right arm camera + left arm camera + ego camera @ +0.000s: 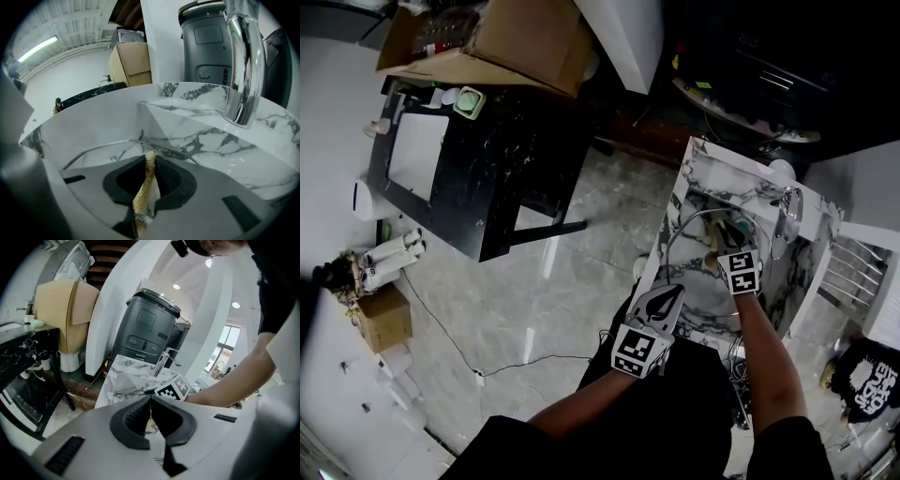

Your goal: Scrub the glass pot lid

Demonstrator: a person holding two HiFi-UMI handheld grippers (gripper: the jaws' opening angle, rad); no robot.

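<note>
The glass pot lid (691, 223) stands tilted in the marble sink (705, 156), its thin metal rim arcing across the basin, with the faucet (787, 217) at about 2 o'clock from it. The left gripper (674, 293) has its jaws clenched tip to tip, apparently pinching the lid's rim at about 7 o'clock in the head view; its own view shows only a thin edge-on line between the pads, so that grasp is a judgement. The right gripper (150, 158) is clamped on a flat tan scrub pad (142, 193), seen edge-on, pointing at the lid's face near 4 o'clock.

The lid should handle as stiff, moderately heavy and breakable. If wet it would be slippery, so a hard knock against the marble or the faucet could chip it. The metal rim looks the safest place to hold, since bare glass gives the jaws little bite. The pad looks soft and springy, so it will flatten under pressure.
</note>
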